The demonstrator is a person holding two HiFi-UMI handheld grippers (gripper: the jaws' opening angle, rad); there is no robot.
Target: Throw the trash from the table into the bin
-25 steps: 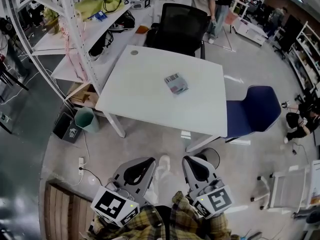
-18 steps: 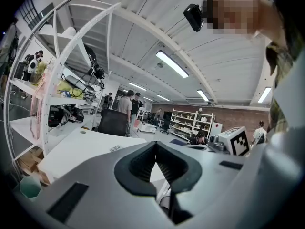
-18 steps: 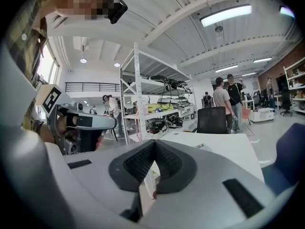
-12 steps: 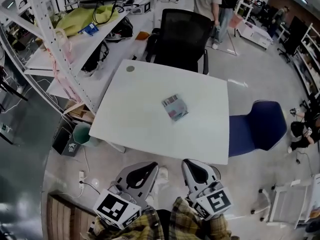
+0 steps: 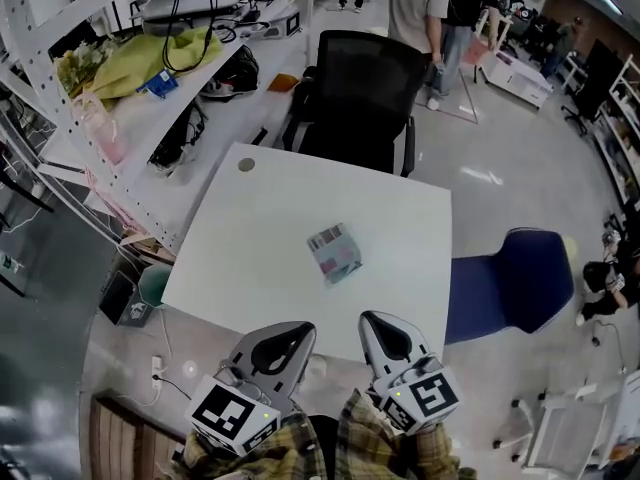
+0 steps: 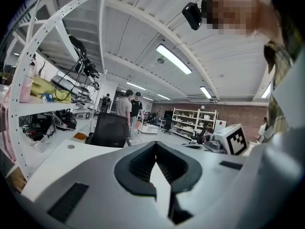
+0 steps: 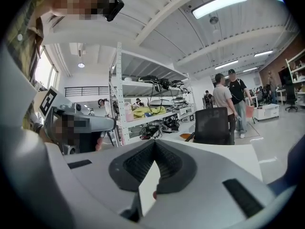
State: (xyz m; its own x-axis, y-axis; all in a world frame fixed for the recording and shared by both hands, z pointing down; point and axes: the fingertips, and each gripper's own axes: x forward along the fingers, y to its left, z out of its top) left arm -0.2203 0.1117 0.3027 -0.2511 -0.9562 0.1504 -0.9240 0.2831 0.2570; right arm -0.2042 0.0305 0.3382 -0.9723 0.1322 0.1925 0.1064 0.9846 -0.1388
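Two grey handheld grippers, left gripper (image 5: 293, 333) and right gripper (image 5: 377, 325), have their jaws clenched on nothing. A small crumpled striped packet (image 5: 334, 252) lies ahead of both jaws, well apart, on a white square table (image 5: 235, 253). The approach seems to be in hand; next, one gripper would need to spread its jaws and reach the packet.

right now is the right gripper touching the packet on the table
Apart. The head view shows the right gripper at the near edge of the table, with bare white surface between it and the packet lying mid-table.
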